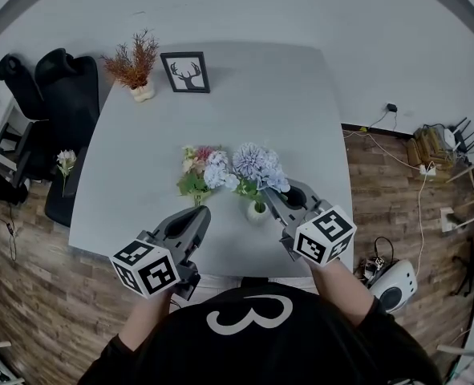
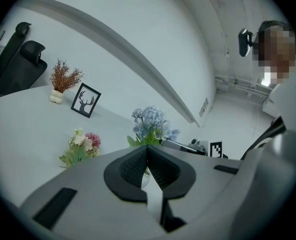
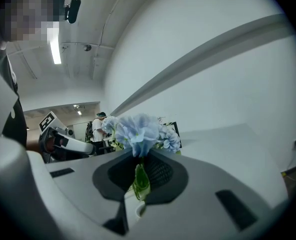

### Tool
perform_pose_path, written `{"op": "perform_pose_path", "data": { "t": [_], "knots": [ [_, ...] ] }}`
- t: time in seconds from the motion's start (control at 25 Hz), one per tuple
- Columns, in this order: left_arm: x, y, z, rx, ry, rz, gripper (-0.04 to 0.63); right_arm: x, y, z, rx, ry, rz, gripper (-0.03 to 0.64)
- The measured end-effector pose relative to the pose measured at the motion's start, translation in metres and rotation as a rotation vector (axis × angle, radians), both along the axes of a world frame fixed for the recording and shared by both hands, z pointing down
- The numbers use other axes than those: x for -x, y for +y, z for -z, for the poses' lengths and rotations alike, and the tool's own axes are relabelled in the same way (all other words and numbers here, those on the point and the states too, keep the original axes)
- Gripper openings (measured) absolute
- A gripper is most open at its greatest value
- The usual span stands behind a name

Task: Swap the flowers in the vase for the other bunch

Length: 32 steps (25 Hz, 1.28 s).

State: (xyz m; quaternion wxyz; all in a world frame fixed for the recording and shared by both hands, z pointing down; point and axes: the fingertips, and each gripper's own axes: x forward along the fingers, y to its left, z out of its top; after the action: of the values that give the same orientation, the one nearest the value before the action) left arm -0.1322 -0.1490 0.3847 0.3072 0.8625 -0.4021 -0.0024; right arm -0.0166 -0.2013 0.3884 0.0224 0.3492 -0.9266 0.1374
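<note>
We take the small white vase (image 1: 257, 211) as our landmark. It stands upright on the grey counter (image 1: 220, 119), close to the edge nearest the person. The blue bunch (image 1: 257, 165) is in the vase, its heads spreading above the mouth and leaning toward the far side.

The right tongs (image 1: 270, 192) come in from the right of the vase, just above its rim. In the right gripper view they are closed on a green stem of the blue bunch, with the leaf pinched between the 2 dark pads (image 3: 158, 171).

The left tongs (image 1: 202, 209) sit just left of the vase, near it but not touching. In the left gripper view their pads meet with nothing between them – they are closed and empty.

The mixed bunch (image 1: 198, 171) of pink, white and green rests on the counter to the left of the vase and slightly beyond it, right beside the blue heads.

Far beyond the vase, near the back edge of the counter, stand 1 framed deer picture (image 1: 185, 72) and 1 dried plant (image 1: 134, 66) in a pale pot. Well to the left of the vase, off the counter, is a black office chair (image 1: 60, 95).
</note>
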Motion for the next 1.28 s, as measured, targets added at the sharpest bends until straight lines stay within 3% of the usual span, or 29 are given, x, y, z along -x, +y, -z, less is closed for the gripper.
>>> {"op": "perform_pose_path", "data": {
  "t": [0.72,1.28],
  "knots": [
    [0.006,0.021,0.01,-0.028,0.0,0.007,0.011,0.003,0.01,0.039,-0.09,-0.054,-0.023,0.026],
    [0.007,0.041,0.028,-0.066,-0.01,0.008,0.011,-0.021,0.014,0.092,-0.18,-0.122,-0.093,0.026]
  ]
}}
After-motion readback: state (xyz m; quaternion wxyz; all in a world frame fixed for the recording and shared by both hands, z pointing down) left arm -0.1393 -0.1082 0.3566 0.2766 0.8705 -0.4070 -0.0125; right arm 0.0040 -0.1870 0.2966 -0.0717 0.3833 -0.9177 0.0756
